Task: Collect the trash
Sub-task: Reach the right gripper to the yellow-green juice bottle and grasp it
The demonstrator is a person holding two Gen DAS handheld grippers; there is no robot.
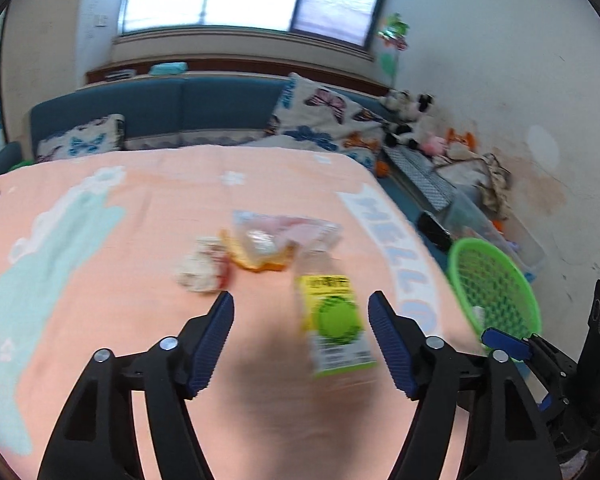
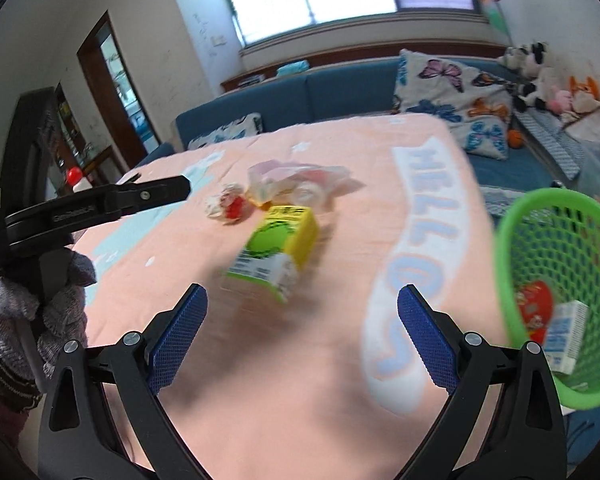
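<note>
L gripper (image 1: 301, 314) & R gripper (image 2: 302, 306) both wide open, empty | we aim at juice carton (image 1: 336, 320) lying on table (image 1: 100, 280) | green basket (image 2: 556, 280) kept at edge for quick drops

Matt peach cloth blanket (image 1: 148, 216) w/ woven print. Green plastic mesh basket (image 2: 540, 248) — glossy. Yellow-green printed card carton (image 2: 278, 244), smooth. Clear crinkly plastic bag (image 1: 288, 228). Gripper pads (image 2: 178, 334) — blue, ribbed, rubbery; black matt plastic arms, shiny metal rivets.
</note>
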